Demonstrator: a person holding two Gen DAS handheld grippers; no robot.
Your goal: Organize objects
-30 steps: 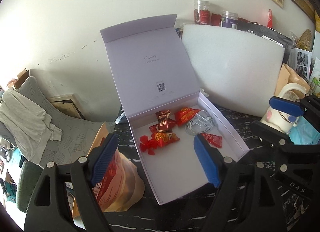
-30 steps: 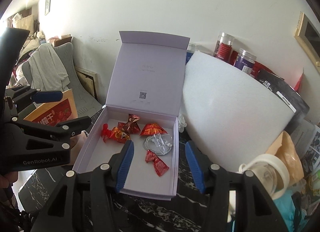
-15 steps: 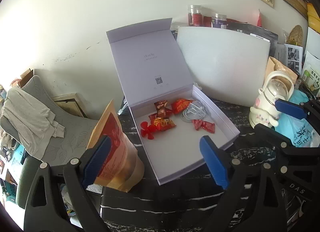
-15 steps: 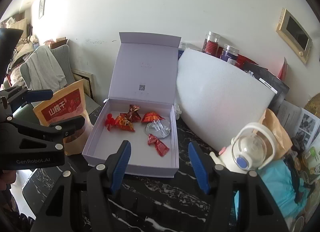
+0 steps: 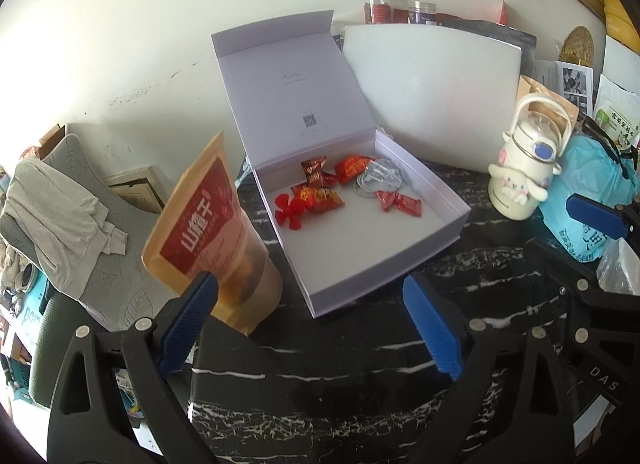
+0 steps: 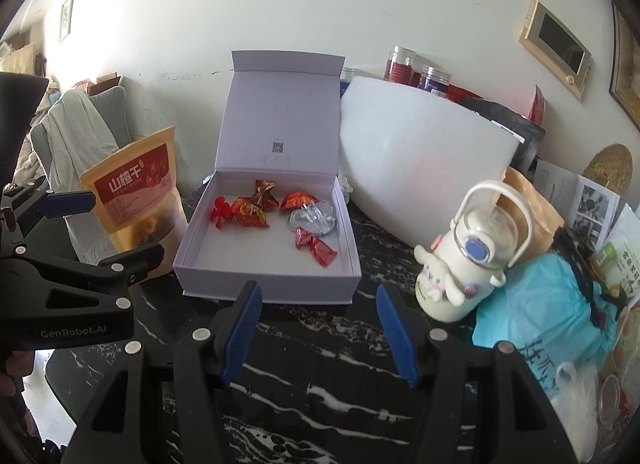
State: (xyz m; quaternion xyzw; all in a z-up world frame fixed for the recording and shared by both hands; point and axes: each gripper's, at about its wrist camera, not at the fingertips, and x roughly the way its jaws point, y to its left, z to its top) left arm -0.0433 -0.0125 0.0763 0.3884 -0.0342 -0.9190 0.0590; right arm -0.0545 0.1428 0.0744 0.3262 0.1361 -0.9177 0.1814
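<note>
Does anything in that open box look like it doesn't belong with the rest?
Yes: a coiled white cable lies among the red wrapped candies in the open box. It is the only non-snack item in there. Nothing looks spilled or damaged.

Both grippers were black plastic frames with silver screws; ribbed blue pads lined the fingers [image 6: 243, 330], and white "GenRobot.AI" lettering marked the left gripper [image 6: 108, 228].

Bare black marbled tabletop [image 6: 320, 404] open in front of lavender cardboard box [image 6: 264, 284]. Front half of box floor free. Orange snack pouch [image 6: 136, 200] blocks left flank, cream cartoon bottle [image 6: 464, 264] blocks right, white foam board [image 6: 420, 176] behind.
</note>
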